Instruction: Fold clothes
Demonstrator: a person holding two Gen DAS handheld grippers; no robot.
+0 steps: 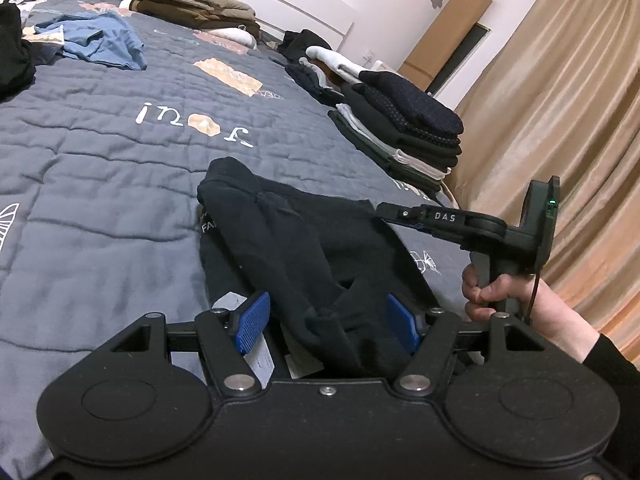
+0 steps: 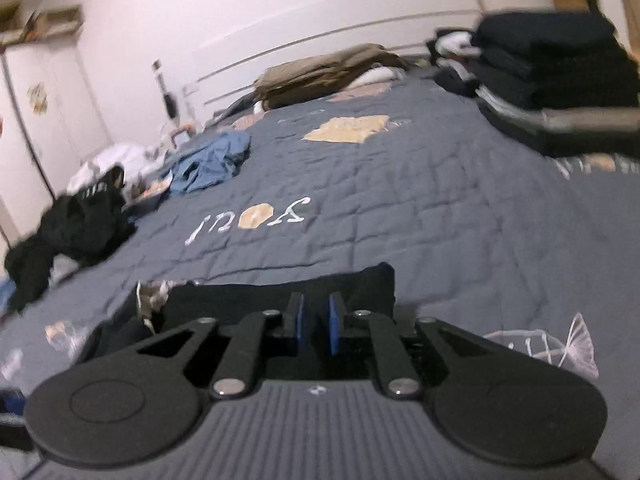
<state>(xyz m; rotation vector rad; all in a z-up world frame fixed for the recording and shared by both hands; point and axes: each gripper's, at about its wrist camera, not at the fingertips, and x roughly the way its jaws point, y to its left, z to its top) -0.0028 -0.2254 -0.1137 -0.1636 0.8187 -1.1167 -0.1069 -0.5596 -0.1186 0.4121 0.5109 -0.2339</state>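
The right gripper point(image 2: 316, 326), low in frame, pinched the black garment's point(image 1: 304, 248) edge, while the left gripper point(image 1: 328, 322) stood released; lifting evenly seemed wise.

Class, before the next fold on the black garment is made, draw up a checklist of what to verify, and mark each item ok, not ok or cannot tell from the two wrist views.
1. Black garment lies on the quilt, within reach: ok.
2. Left gripper has cloth between its blue pads: ok; whether the pads press on it: cannot tell.
3. Right gripper is nearly closed at the garment's far edge: ok; cloth actually pinched: cannot tell.
4. Garment is smooth: not ok, it is bunched in the middle.
5. Bare quilt beyond the garment to fold onto: ok.
6. Folded stack stands apart from the garment: ok.
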